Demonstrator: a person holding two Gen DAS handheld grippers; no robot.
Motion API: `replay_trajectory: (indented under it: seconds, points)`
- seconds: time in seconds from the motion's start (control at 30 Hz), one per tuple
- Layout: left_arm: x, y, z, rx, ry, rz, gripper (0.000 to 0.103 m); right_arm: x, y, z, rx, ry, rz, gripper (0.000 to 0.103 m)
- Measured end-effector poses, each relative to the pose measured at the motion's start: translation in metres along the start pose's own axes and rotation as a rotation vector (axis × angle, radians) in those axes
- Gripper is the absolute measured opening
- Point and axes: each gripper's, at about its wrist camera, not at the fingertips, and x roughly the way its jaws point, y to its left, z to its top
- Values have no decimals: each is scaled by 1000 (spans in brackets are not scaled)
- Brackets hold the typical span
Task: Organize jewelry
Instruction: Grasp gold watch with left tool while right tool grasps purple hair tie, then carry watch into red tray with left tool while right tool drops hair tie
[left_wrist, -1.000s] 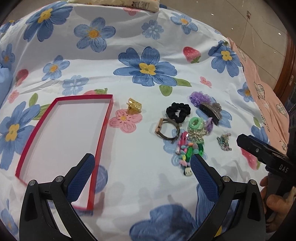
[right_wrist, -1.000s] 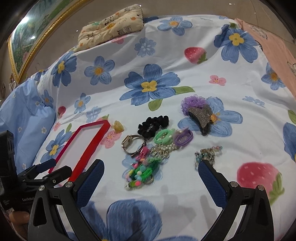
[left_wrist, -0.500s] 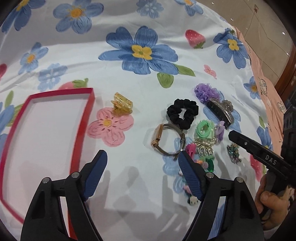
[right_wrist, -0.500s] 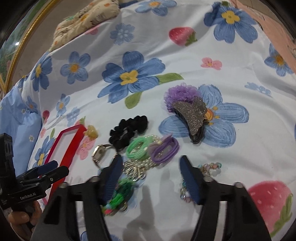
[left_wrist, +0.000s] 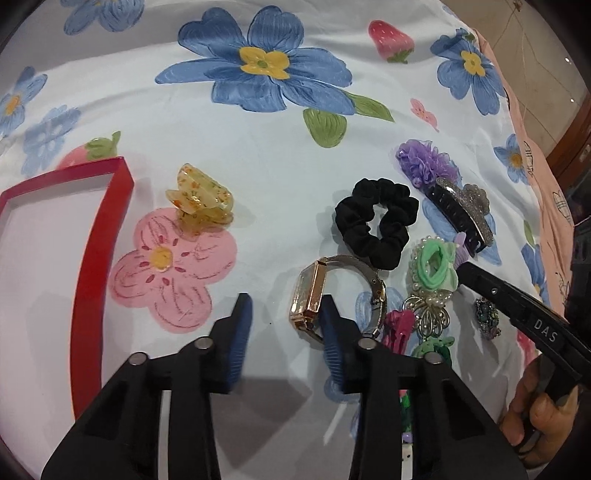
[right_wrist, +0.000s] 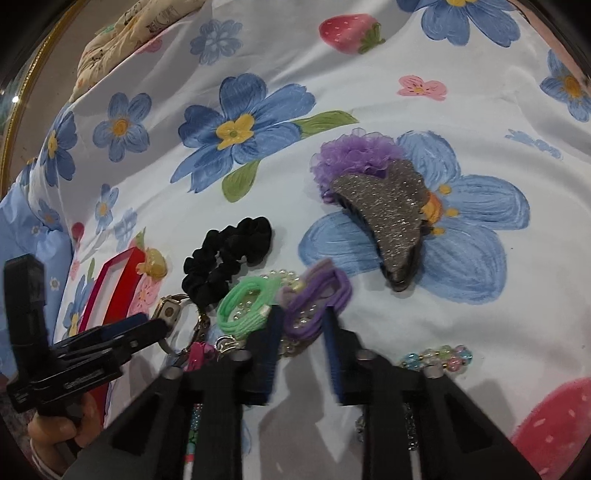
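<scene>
Jewelry and hair pieces are lying in a loose cluster on the floral bedsheet (left_wrist: 258, 147), a smooth white cloth printed with blue flowers, pink blossoms and strawberries. Past it we are seeing a tiled floor (left_wrist: 532, 33) and a gilt picture frame (right_wrist: 26, 85). A red-walled shallow box (left_wrist: 92, 258) with a pale inside is sitting at the left of the sheet. Right of it we are finding a glittery grey claw clip (right_wrist: 391, 214) leaning on a frilly purple scrunchie (right_wrist: 351, 155), a ruffled black scrunchie (left_wrist: 376, 221), a translucent amber claw clip (left_wrist: 201, 201), green hair ties (right_wrist: 243, 306), purple hair ties (right_wrist: 317, 302), and a rose-gold rectangular watch (left_wrist: 310, 295) with a mesh band. Our left gripper (left_wrist: 284, 325) is holding its jaws narrowly parted, the right finger touching the watch case. Our right gripper (right_wrist: 301, 339) is straddling the purple hair ties, jaws narrow, not yet closed on them
</scene>
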Motion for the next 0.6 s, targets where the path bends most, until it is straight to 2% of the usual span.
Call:
replay_trajectory:
  seconds: [0.03, 0.1, 0.33, 0.6]
  points:
    - [0, -1, -1, 6, 0, -8, 27, -3, 3, 0, -9, -9, -4, 2]
    - [1, -3, -1, 16, 4, -31, 12, -6, 6, 1, -15, -24, -3, 2]
    - [-7, -8, -5, 34, -15, -33, 8, -24, 11, -3, -7, -59, 49, 2]
    - [-45, 13, -22, -19, -61, -48, 8, -36, 36, -13, -43, -68, 114, 2]
